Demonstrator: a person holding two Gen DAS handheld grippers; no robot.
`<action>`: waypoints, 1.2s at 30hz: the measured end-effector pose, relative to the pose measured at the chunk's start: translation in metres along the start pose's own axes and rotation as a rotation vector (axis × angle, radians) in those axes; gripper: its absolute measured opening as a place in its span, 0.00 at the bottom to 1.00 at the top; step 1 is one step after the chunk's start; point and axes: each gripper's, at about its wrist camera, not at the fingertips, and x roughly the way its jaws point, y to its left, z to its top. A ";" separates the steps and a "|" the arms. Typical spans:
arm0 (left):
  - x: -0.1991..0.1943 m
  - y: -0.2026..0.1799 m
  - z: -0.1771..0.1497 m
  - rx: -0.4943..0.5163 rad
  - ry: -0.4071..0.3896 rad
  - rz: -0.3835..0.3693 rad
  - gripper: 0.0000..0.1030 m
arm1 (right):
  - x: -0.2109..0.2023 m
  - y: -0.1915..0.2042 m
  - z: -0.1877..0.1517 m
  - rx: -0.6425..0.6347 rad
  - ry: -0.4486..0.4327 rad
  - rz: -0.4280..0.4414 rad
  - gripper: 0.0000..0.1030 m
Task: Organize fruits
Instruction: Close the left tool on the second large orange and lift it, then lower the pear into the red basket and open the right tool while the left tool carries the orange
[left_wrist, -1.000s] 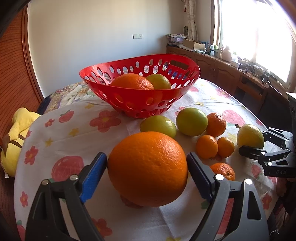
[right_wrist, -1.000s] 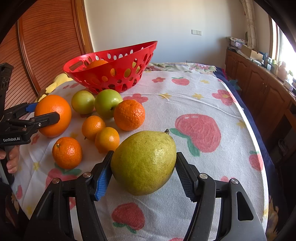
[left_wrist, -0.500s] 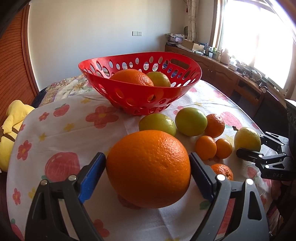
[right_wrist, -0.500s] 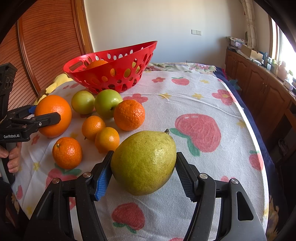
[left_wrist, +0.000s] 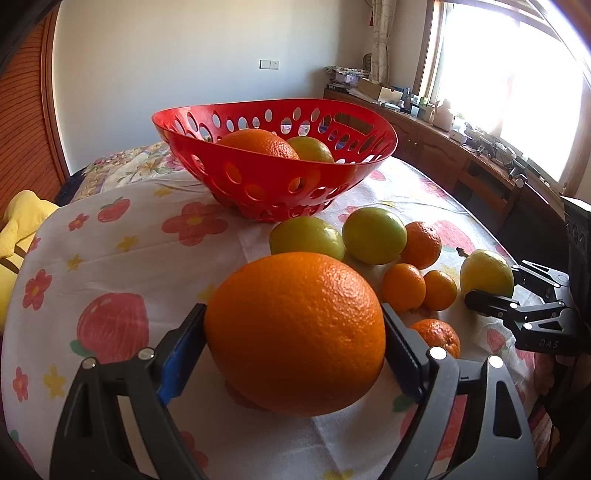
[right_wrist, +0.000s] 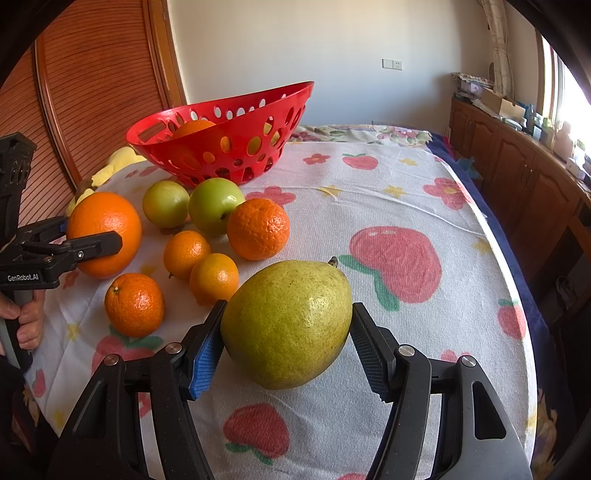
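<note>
Both tools point forward and downward over the desk, which wears a cloth printed with strawberries and flowers. The left tool has just been closing its jaws, and in its own view both pads now sit against the sides of the large orange, which rests on the cloth. From the right wrist view the same tool reaches in from the left edge, a hand wrapped around its handle, with only some of its fingers in frame. The right tool stands part-open around the pear; the blue pad touches the fruit's left side, while the black pad on the right looks just clear of the skin, though the fisheye makes that gap hard to judge. The pear lies on the cloth with its stem toward the far side. Behind the orange, two green apples, a mandarin and smaller tangerines cluster together, one tangerine half hidden by the left tool's right finger. The red basket stands farther back holding an orange and a yellowish fruit, both partly masked by its perforated wall. The window is blown out by glare.
</note>
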 end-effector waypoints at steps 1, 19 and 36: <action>-0.001 0.000 -0.001 0.000 -0.001 0.002 0.85 | 0.000 0.000 0.000 0.000 0.000 0.000 0.65; -0.032 0.002 -0.002 -0.010 -0.058 0.014 0.85 | 0.000 0.000 0.000 0.000 -0.001 0.000 0.65; -0.070 0.000 0.023 0.015 -0.163 -0.004 0.85 | -0.016 0.002 0.007 -0.005 -0.040 0.030 0.65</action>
